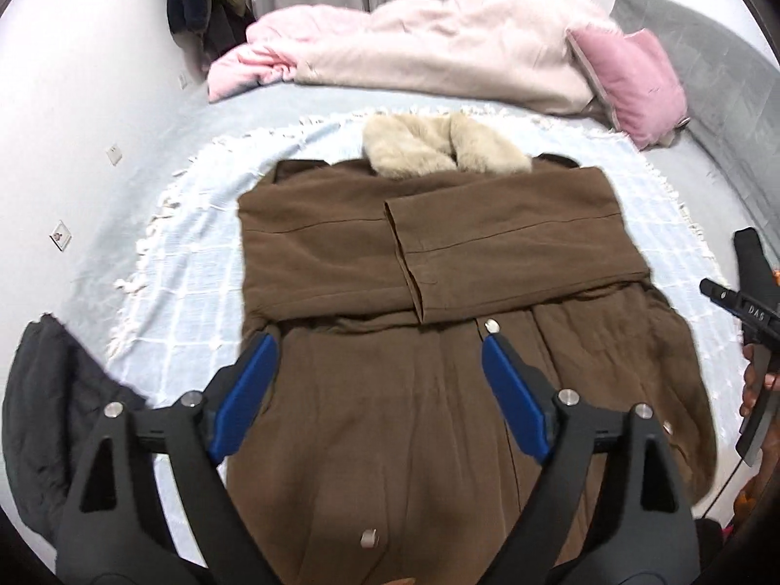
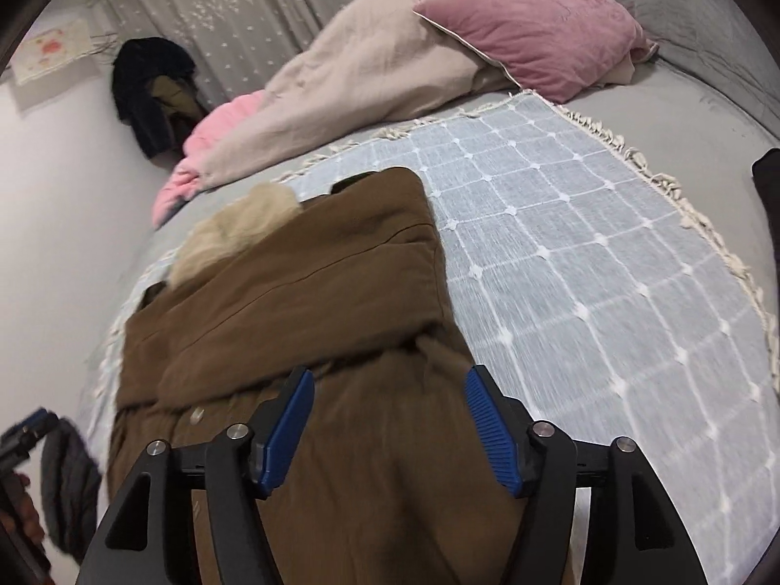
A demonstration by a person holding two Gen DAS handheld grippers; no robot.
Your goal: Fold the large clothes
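Observation:
A long brown coat (image 1: 390, 390) with a cream fur collar (image 1: 438, 146) lies flat on a pale blue checked throw (image 1: 195, 224). Both sleeves are folded across its chest. My left gripper (image 1: 378, 341) hangs above the coat's middle, open wide, with nothing between its blue pads (image 1: 512, 404). Over the coat's right side, my right gripper (image 2: 387, 373) is open too and holds nothing. In the right wrist view the brown coat (image 2: 292, 302), its fur collar (image 2: 229, 234) and the checked throw (image 2: 585, 292) show. The right gripper's handle (image 1: 750, 312), in a hand, appears at the left wrist view's right edge.
A heap of pink and cream bedding (image 1: 414, 58) and a pink cushion (image 1: 629, 83) lie at the bed's far end. A dark grey garment (image 1: 53, 419) hangs off the bed's left side. Dark clothes (image 2: 146, 92) hang by the curtain. A white wall runs along the left.

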